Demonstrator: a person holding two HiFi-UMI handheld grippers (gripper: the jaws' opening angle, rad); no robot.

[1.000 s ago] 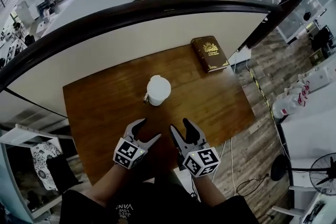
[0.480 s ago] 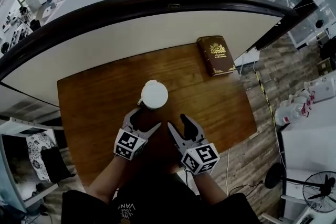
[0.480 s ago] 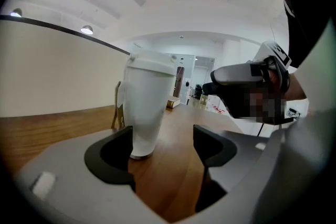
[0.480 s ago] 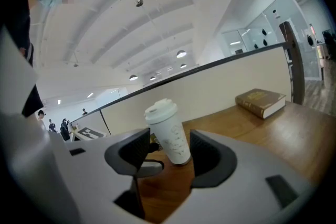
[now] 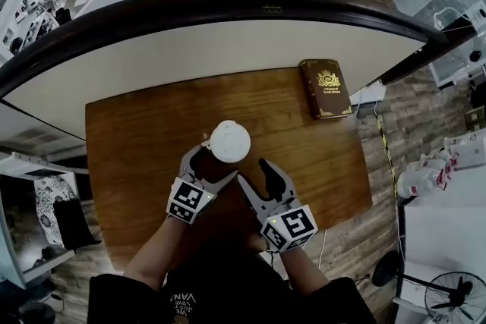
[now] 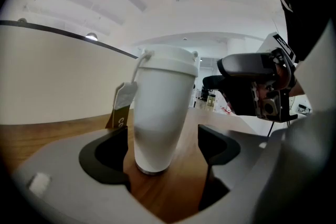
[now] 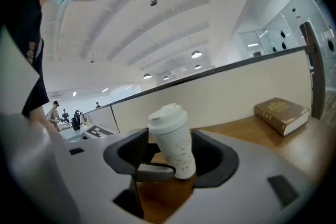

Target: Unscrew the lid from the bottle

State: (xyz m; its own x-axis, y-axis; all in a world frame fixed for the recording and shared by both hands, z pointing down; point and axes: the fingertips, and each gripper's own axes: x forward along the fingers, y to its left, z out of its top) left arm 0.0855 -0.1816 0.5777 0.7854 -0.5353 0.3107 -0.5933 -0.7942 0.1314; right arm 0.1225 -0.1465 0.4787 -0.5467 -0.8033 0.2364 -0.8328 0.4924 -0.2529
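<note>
Wooden table [image 5: 137,133] against a white partition [image 5: 228,49], mostly bare. A book [image 5: 328,89] lies at its far right corner, well apart. The left hand-held gripper [image 5: 206,169] has jaws opening around the white bottle [image 5: 229,142] (not pressing it), which stands mid-table, clear of every edge. The right hand-held gripper [image 5: 258,177] hovers beside, spread, empty. The lid [image 6: 168,63] is on.

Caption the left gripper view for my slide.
Left claw, jaws opening, straddles the upright white bottle on the wooden table, lid on.
</note>
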